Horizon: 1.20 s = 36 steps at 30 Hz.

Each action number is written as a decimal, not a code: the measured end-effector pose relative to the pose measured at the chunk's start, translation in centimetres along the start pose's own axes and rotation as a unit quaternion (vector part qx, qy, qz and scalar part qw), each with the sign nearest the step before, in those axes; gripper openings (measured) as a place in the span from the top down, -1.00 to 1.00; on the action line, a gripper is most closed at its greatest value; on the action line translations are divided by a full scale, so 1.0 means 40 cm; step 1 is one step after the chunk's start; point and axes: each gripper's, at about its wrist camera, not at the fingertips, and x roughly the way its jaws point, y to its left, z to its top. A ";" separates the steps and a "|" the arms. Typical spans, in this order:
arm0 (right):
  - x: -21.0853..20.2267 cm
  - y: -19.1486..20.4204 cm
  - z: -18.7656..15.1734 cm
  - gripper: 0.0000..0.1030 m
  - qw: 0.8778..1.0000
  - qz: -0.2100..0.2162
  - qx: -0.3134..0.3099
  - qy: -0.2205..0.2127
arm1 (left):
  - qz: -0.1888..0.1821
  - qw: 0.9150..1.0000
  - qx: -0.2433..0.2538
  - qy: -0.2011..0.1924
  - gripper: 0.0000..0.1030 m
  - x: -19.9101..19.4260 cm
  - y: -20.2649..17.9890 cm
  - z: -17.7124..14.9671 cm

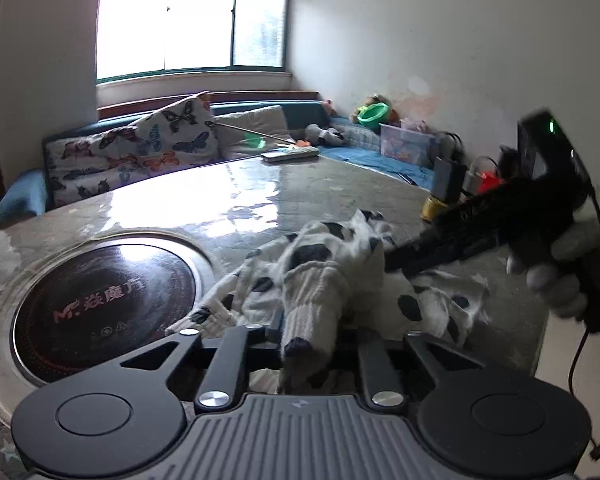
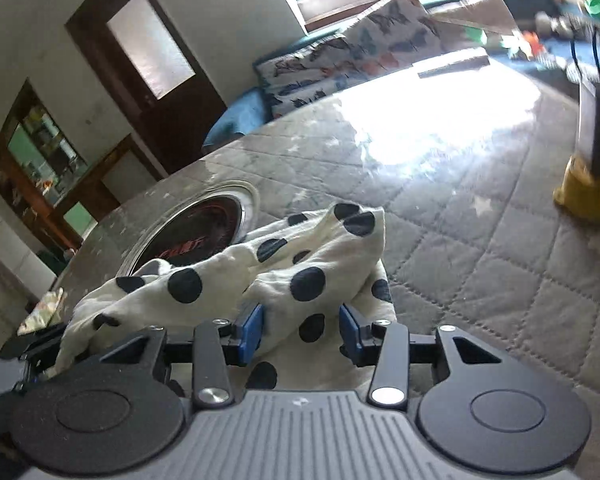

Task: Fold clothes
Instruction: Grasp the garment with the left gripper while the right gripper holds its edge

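Black glass of a round cooktop sits sunk into the quilted tabletop at the left. Just right of it lies a crumpled white garment with dark dots. The left hand-held gripper pinches a ribbed cuff of it. The right hand-held gripper has its blue pads apart with cloth bunched between them; whether they grip it is unclear. Farther right, a clear plastic box on the couch holds colourful things too blurred to name.

hand-held gripper: black linkage, silver screws | blue pads | ribbed grey base (both units)
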 end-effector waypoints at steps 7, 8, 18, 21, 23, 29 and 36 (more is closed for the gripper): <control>0.036 -0.036 0.006 0.10 0.997 0.054 0.050 0.014 | 0.019 0.999 -0.035 -0.029 0.79 -0.045 0.062 0.020; 0.037 -0.030 0.007 0.09 0.997 0.058 0.044 0.013 | 0.022 0.999 -0.032 -0.034 0.79 -0.053 0.062 0.025; 0.073 0.084 0.037 0.92 0.997 0.014 -0.077 0.025 | 0.082 0.993 -0.063 -0.051 0.80 -0.119 0.148 0.033; 0.051 0.132 0.073 0.93 0.991 -0.025 -0.128 0.002 | 0.102 0.990 -0.073 -0.068 0.80 -0.150 0.179 0.041; 0.041 0.184 0.094 0.93 0.978 -0.085 -0.187 -0.032 | 0.116 0.987 -0.073 -0.082 0.80 -0.176 0.192 0.051; 0.014 0.324 0.139 0.94 0.906 -0.207 -0.322 -0.180 | 0.126 0.981 -0.067 -0.129 0.80 -0.263 0.226 0.077; 0.011 0.360 0.049 0.88 0.849 -0.247 -0.403 -0.238 | 0.099 0.989 -0.009 -0.112 0.79 -0.316 0.211 0.033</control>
